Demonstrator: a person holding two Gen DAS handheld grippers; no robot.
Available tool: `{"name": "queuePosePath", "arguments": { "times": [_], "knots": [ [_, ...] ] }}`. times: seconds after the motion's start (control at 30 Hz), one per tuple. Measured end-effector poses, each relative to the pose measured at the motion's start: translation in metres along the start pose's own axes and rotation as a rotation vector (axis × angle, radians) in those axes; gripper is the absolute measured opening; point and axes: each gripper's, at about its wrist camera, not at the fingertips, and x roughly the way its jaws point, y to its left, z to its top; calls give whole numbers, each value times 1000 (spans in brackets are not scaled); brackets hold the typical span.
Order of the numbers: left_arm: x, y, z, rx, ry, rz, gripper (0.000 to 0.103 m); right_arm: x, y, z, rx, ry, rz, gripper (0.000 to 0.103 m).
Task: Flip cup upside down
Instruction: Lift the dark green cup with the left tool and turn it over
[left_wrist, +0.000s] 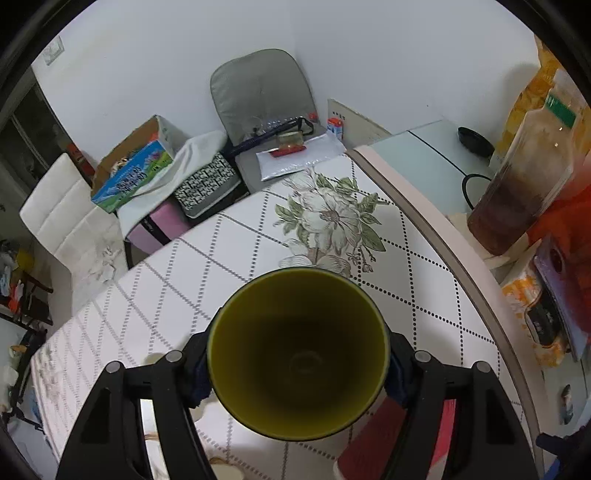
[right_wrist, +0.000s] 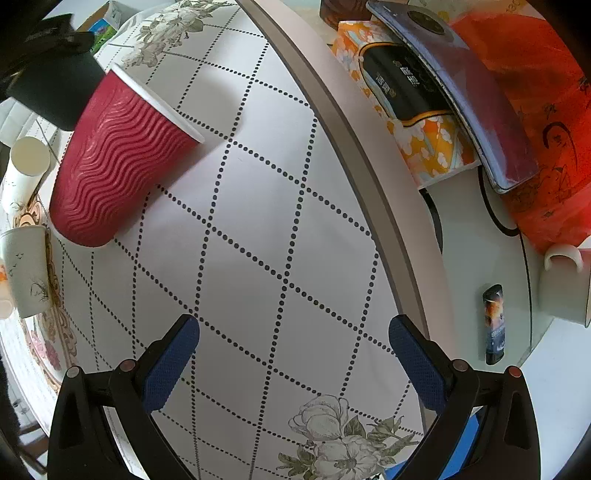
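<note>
Matt black cup (left_wrist: 297, 354), smooth olive-green inside. Beside the cup: red paper cup (right_wrist: 110, 162), wavy ribbed wall. Under the cup: smooth printed tablecloth (left_wrist: 388, 288). Hand-held gripper (right_wrist: 293, 363): black plastic, textured blue pads (right_wrist: 170, 363).

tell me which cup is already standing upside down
The red ribbed cup, rim down on the tablecloth; the green-lined cup is in the left gripper.
</note>
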Motion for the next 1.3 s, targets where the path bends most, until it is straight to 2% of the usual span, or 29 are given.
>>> {"name": "queuePosePath", "arguments": {
  "times": [0.13, 0.37, 0.57, 0.77, 1.07, 1.3],
  "knots": [
    [-28, 6, -5, 9, 3, 16, 69, -11, 2, -2, -22, -5, -5, 103],
    [-72, 16, -32, 1, 69, 23, 69, -33, 12, -17, -83, -7, -3, 103],
    [-103, 23, -68, -37, 141, 28, 69, -48, 21, -40, -142, -1, 5, 103],
    [-125, 29, -119, -96, 237, 24, 68, -59, 28, -72, -212, 12, 1, 103],
    [-130, 39, -215, -220, 451, 1, 68, -55, 31, -124, -280, 43, -5, 103],
    [-104, 50, -296, -366, 726, -90, 68, -54, 35, -154, -340, 58, -16, 103]
  ]
}}
